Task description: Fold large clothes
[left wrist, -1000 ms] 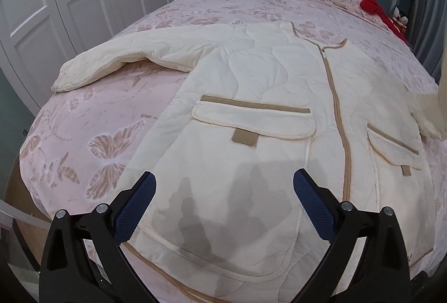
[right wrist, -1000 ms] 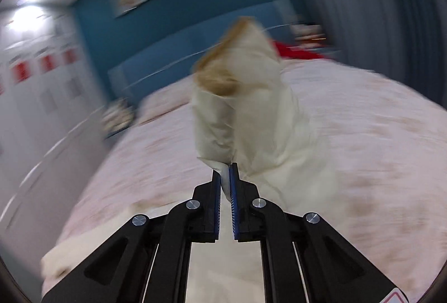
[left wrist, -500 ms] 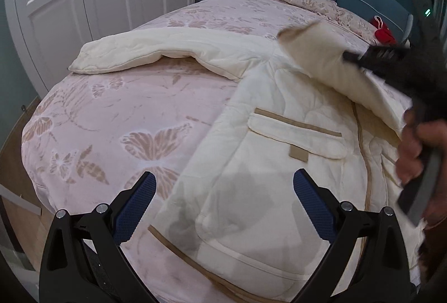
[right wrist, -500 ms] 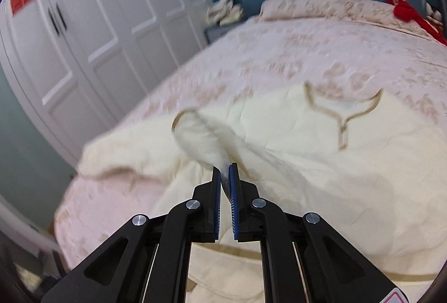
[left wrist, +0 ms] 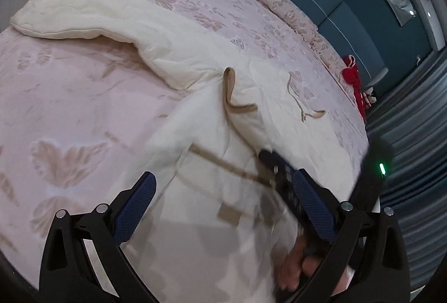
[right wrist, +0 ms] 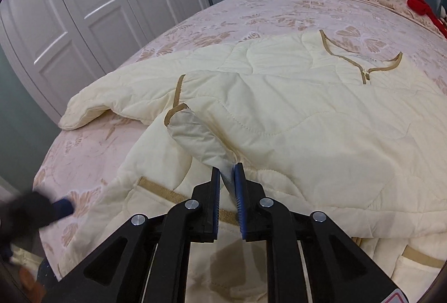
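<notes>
1. The cream quilted jacket (right wrist: 279,107) is spread front-up over the foot half of the bed (right wrist: 251,15), neckline toward the pillow end, hem toward the foot edge where the person stands.

2. Right tongs (right wrist: 226,182): the jaws have just been opening, and now there's a narrow gap with the cuff end of the right sleeve (right wrist: 201,141) sitting between the pads. Looks like a release in progress. I wouldn't call it a firm pinch anymore, the cloth seems loose between them.

3. That sleeve is folded across the jacket's chest, with its tan-trimmed cuff toward the left edge of the bed.

4. Left tongs (left wrist: 223,208) are wide open with nothing in them, hovering over the pocket area near the foot edge.

5. The relation that matters, as I read it: the other sleeve (left wrist: 92,23) runs long-ways out from the shoulder toward the wardrobe-side edge of the bed, up and left of the left tongs. The left hand is clearly the nearer one for it, and it would need to reach along that axis to the cuff.

6. View differences: the left camera shows the whole spread sleeve right to its tip, plus the right tongs (left wrist: 279,171) and blurred fingers. The right camera shows the gap at the pads and the zipper neckline (right wrist: 363,68) cleanly, and the white wardrobe (right wrist: 97,9) beyond.
</notes>
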### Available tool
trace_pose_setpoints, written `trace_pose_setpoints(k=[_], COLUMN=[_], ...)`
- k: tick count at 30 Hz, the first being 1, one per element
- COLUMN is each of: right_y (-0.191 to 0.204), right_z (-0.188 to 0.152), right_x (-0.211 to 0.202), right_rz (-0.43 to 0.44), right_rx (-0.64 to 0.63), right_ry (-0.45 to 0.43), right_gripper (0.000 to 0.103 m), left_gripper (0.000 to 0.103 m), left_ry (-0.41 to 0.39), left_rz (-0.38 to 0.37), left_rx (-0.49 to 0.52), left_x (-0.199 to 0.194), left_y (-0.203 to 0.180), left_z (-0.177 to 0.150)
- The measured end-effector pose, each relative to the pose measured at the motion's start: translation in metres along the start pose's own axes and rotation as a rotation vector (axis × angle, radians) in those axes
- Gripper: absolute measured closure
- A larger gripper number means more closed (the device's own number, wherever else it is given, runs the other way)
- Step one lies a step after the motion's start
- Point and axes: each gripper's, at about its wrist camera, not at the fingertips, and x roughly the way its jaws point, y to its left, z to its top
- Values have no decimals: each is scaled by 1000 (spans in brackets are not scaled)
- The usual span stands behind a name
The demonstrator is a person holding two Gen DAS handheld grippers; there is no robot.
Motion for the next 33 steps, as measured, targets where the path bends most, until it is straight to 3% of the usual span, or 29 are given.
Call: trace_pose_setpoints(k=[3,7,10,12,17,19,22,27,29,30,31,33], right_y=[-3,-16,-54,-88,-188,-224,-255,-292,-302,-307,-309,-309], right_z=[-9,-26,-48,-60,-84,-87,-84,-75,-70,-67,-68,-65], right_x=[-12,-40,-78,-97,-135,-145,-144,-132,-134,-138,-144,-166], right_rz=[41,51,30,-12,-83,-77,-66,-4,13,14,5,16], right_rx=[11,48,163,246,538,640,725,826,844,844,841,829], right_ry=[-1,-26,-77,-99,-181,-235,-263,-297,-314,-324,-343,-444], right_gripper=[83,69,54,51,50,50,50,50,54,66,90,93], left_gripper=[7,7,5,6,48,78,91,95,95,96,96,97], left_ry=[37,122,135,119,141,135,114,53,36,25,9,-35], left_rz=[8,-5,22,21,-36,-32,-23,8,11,14,14,1], left_rx=[-17,-67,-106,-102,-95,-83,-41,87,125,143,163,182], left_x=[31,74,90,92,99,99,97,84,82,80,78,70], left_y=[-8,-11,-11,-17,-25,-27,-33,-54,-61,-65,-68,-72], left_z=[11,18,19,22,31,34,40,50,53,56,58,63])
